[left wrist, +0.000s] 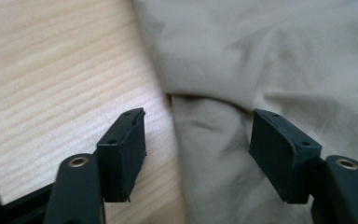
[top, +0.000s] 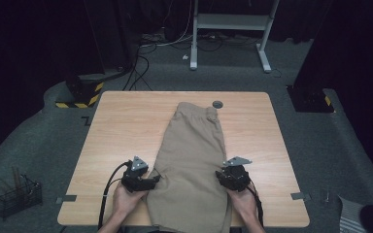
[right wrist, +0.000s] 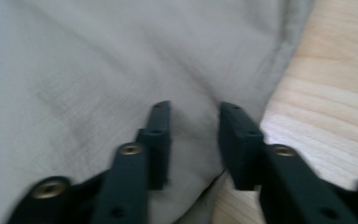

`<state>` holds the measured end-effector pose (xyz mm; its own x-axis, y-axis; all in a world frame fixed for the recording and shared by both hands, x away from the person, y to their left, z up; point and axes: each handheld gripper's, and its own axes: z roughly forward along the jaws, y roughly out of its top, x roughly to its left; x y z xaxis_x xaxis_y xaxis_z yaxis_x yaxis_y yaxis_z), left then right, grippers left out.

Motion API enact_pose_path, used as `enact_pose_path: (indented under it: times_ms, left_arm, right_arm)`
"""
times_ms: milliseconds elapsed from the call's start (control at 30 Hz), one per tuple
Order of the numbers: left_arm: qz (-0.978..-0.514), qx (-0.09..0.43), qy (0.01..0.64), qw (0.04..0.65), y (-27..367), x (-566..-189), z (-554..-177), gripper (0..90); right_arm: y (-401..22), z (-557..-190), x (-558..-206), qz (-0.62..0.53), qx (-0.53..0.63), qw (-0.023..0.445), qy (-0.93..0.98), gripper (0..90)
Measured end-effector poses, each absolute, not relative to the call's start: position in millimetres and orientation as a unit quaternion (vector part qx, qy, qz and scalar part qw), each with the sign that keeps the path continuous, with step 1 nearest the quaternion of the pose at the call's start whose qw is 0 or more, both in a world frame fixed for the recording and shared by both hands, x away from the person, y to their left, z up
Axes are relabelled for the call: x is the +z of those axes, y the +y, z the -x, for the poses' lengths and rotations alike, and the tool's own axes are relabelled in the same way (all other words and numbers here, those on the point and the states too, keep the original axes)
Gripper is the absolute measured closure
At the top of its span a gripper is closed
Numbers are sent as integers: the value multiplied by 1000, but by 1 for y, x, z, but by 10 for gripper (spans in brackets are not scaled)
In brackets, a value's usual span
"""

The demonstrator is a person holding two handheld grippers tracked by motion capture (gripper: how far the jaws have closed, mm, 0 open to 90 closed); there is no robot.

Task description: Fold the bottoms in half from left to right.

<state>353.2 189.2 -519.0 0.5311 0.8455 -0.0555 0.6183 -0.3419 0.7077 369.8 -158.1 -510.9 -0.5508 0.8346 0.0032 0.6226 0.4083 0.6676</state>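
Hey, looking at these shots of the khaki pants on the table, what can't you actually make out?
- Pants: near end cut off by the high view's bottom edge.
- Small dark disc by the waistband: too small to identify, high view.
- Right tongs: motion blur hides whether the pads pinch cloth, right gripper view.
- Rack on the floor: contents dim and small, high view.

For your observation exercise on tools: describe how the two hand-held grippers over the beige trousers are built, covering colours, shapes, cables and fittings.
Both are black. The left gripper and right gripper each carry a grey three-cornered plate on top and trail a black cable toward the person. In the gripper views, each has two flat rectangular black pads with small holes, mounted on rounded arms fixed with brass-coloured rivets. No sleeves show on the forearms.
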Motion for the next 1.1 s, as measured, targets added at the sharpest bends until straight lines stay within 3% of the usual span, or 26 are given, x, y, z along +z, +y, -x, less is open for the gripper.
enact_pose_path:
  times_ms: [67,167,233,300,367,500,700,833,967,1100]
  left_arm:
    - [-805,178,454,339,184,-519,-364,369]
    - [-799,183,461,340,178,-520,-390,352]
    - [-799,179,470,329,174,-518,-409,346]
    - [-802,172,476,316,174,-514,-419,350]
    - [-798,179,472,329,178,-507,-412,359]
    - [-785,166,466,373,193,-496,-374,380]
    - [-797,142,460,366,203,-507,-330,462]
    - [-806,122,448,367,194,-511,-330,616]
    - [-825,118,421,357,183,-510,-338,874]
    - [-827,118,393,384,175,-487,-344,898]
  right_arm:
    - [-155,-378,-511,-440,306,178,825,808]
    - [-149,-398,-512,-433,285,222,826,821]
    - [-147,-415,-511,-449,278,226,819,809]
    - [-146,-430,-509,-465,266,229,813,727]
    - [-148,-433,-505,-480,270,218,806,631]
    - [-157,-407,-492,-477,330,219,785,601]
    - [-157,-379,-490,-445,358,211,793,594]
    - [-144,-377,-503,-432,334,201,814,589]
    - [-139,-380,-517,-433,323,198,818,587]
    - [-141,-380,-518,-437,331,196,813,585]
